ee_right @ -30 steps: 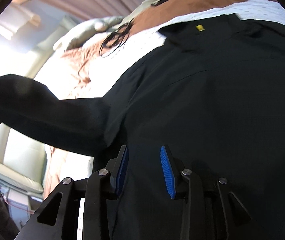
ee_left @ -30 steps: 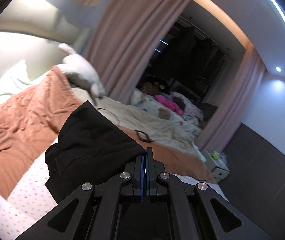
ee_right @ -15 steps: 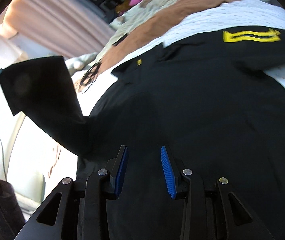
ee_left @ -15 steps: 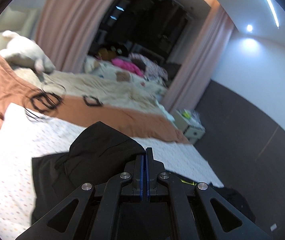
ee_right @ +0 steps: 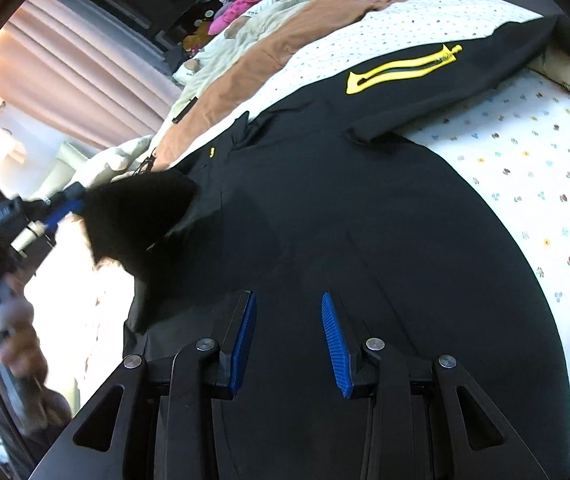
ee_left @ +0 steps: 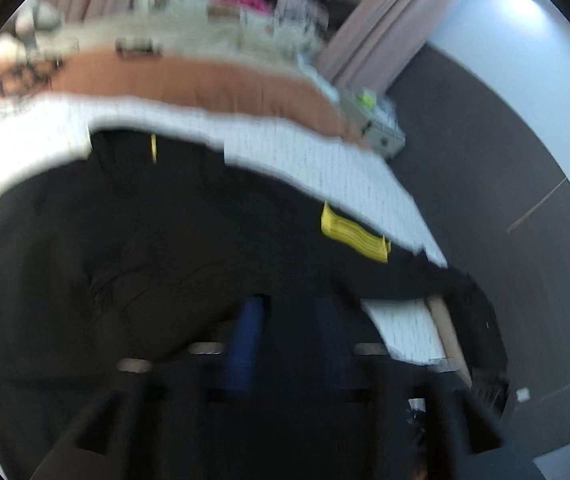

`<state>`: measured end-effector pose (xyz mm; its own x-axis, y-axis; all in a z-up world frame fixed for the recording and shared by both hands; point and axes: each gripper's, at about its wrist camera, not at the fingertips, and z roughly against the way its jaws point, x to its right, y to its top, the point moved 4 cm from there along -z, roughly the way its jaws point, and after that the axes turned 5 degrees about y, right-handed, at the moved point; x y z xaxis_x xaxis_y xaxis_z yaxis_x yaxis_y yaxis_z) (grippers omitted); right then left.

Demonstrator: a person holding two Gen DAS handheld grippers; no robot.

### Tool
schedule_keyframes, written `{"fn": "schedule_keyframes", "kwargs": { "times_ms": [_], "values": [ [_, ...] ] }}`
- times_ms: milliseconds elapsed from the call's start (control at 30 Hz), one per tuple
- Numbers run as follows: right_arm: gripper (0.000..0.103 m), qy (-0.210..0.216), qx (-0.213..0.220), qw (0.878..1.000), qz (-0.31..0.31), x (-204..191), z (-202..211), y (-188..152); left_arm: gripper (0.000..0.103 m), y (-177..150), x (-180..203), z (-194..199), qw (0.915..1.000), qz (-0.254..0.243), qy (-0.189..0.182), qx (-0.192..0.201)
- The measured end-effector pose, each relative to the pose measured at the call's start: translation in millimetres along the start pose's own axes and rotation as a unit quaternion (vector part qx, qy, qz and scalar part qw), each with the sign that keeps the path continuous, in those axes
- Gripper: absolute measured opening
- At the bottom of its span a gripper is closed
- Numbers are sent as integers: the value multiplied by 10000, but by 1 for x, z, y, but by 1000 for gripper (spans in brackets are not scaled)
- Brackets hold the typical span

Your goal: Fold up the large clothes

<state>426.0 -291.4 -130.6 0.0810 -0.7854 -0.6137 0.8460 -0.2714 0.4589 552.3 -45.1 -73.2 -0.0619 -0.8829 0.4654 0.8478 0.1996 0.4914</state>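
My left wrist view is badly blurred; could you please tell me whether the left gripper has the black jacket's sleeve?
Observer: The right wrist view shows the left gripper at the cuff of the sleeve, which is lifted over the jacket. Its jaws have just been opening, and I cannot tell whether cloth is between them.
Operator: Thank you. Is the right gripper holding anything?
Observer: No, the right gripper is open and empty above the jacket's body.
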Motion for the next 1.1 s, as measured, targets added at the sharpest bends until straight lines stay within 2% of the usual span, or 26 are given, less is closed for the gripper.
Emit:
{"fn": "schedule_keyframes", "kwargs": {
  "times_ms": [33, 100, 133, 267, 367, 533, 567, 600, 667, 967, 1100],
  "values": [
    [35, 25, -23, 10000, 25, 1, 2, 0, 75, -7, -4, -3, 10000, 77, -36, -21],
    [35, 48, -75, 9999, 116, -6, -2, -4, 85, -23, -11, -1, 9998, 173, -92, -13],
    [35, 53, -99, 9998, 148, -4, -1, -5, 86, -29, -16, 1, 9997, 238, -92, -17],
    [35, 131, -185, 9995, 235, -12, -8, -9, 87, -49, -43, 21, 9987, 515, -3, 21],
    [35, 170, -232, 9989, 376, -24, -18, -10, 87, -58, -73, 43, 9970, 684, 289, 215],
    [36, 193, -440, 9963, 710, -56, -45, -10, 86, -81, -129, 89, 9896, 1151, 685, 533],
    [48, 162, -453, 9958, 775, -63, -51, -9, 86, -84, -138, 95, 9880, 1211, 769, 576],
    [64, 131, -433, 9955, 829, -68, -54, -8, 86, -87, -147, 102, 9863, 1268, 854, 625],
    [73, 91, -360, 9947, 961, -79, -63, -6, 86, -98, -166, 120, 9820, 1407, 1032, 728],
    [73, -207, -752, 9825, 1693, -127, -131, 0, 85, -142, -239, 164, 9606, 2043, 1606, 990],
    [73, -552, -919, 9738, 2005, -139, -167, 0, 83, -162, -262, 176, 9535, 2239, 1760, 986]
  ]
}}
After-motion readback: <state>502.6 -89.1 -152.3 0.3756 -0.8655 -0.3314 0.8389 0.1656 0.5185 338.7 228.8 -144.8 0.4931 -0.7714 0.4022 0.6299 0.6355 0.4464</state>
